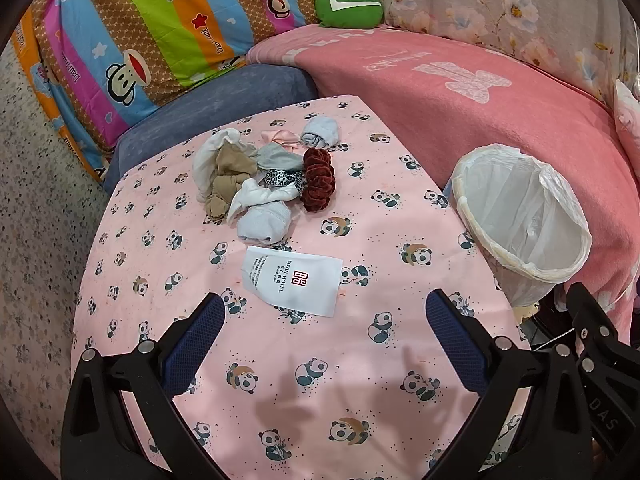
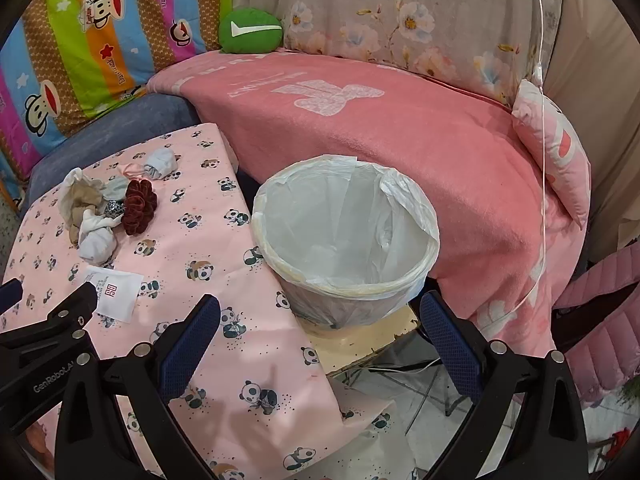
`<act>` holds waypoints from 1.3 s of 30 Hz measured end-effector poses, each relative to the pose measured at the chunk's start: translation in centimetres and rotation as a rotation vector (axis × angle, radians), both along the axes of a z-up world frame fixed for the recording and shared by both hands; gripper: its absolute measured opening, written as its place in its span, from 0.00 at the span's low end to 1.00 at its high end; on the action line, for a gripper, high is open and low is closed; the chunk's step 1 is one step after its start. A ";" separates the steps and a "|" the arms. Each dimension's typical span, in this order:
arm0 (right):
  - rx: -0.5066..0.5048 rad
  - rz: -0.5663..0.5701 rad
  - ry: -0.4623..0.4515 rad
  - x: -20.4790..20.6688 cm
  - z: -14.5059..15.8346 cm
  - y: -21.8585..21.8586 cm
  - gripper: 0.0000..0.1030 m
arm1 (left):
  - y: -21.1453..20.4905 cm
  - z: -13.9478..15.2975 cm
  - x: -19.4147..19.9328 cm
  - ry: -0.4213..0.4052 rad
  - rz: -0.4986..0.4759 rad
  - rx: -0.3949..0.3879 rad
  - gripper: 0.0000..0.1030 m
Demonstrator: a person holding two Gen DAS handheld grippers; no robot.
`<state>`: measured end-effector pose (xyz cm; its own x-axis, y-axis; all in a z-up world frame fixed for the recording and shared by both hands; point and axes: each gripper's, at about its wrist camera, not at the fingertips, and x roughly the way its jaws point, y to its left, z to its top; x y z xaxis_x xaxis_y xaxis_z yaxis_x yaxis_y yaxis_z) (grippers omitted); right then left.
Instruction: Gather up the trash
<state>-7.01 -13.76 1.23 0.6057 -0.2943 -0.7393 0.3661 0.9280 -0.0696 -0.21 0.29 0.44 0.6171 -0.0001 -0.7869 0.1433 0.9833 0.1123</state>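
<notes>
My left fingers [image 1: 326, 344] hang spread and empty; the white packet [image 1: 294, 280] lies flat at twelve o'clock, so I'd pinch one edge, then carry it toward the lined bin [image 1: 524, 216] at two o'clock

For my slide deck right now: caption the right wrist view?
Open right gripper above a lined bin, beside a panda cloth holding a paper packet.

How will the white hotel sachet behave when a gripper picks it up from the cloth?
The white hotel sachet lies flat on the panda cloth, so it is probably thin, light and hard to get under. It looks like a soft packet, so it may bend or slip.
</notes>
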 end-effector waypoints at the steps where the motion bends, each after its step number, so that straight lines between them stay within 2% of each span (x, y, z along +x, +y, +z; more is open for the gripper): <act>1: -0.002 -0.001 0.002 0.1 0.0 0.0 0.95 | 0.0 0.0 0.0 -0.001 0.000 0.001 0.93; 39: -0.015 -0.019 -0.007 0.1 0.4 -0.2 0.95 | 0.2 0.1 0.2 -0.006 0.008 -0.002 0.93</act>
